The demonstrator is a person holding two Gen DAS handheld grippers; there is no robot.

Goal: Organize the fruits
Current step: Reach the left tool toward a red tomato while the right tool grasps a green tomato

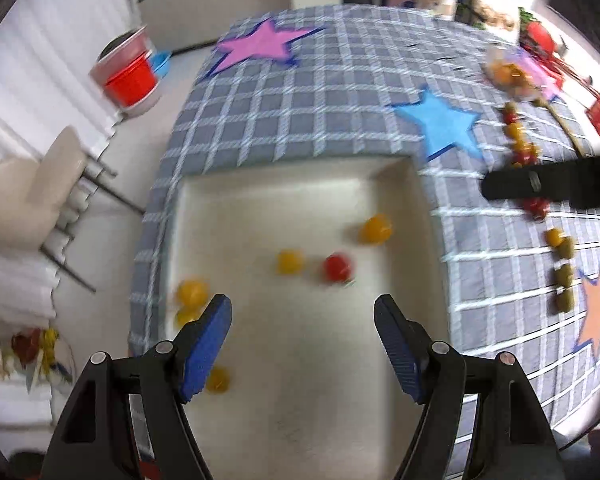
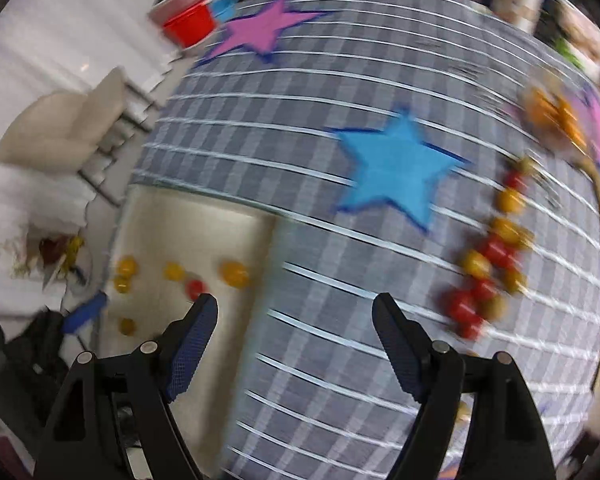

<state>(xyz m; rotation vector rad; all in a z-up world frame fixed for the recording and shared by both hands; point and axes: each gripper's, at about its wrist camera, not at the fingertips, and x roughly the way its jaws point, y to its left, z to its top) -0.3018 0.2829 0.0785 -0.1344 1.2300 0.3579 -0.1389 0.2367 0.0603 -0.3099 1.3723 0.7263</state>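
A white tray (image 1: 428, 216) lies on the checked tablecloth and holds several yellow cherry tomatoes (image 1: 375, 229) and one red tomato (image 1: 338, 267). My left gripper (image 1: 303, 346) is open and empty above the tray's near part. My right gripper (image 2: 295, 346) is open and empty above the cloth, just right of the tray (image 2: 256, 236). A row of red, yellow and green small fruits (image 2: 488, 264) lies on the cloth to its right; it also shows in the left wrist view (image 1: 560, 256). The right gripper's black finger (image 1: 548, 186) crosses that row.
Paper stars lie on the cloth: pink (image 1: 260, 44), blue (image 1: 440, 124) and orange (image 1: 596, 316). A bag of fruit (image 1: 508, 74) and red items sit at the far right. A beige chair (image 1: 32, 188) and a red bucket (image 1: 130, 80) stand on the floor to the left.
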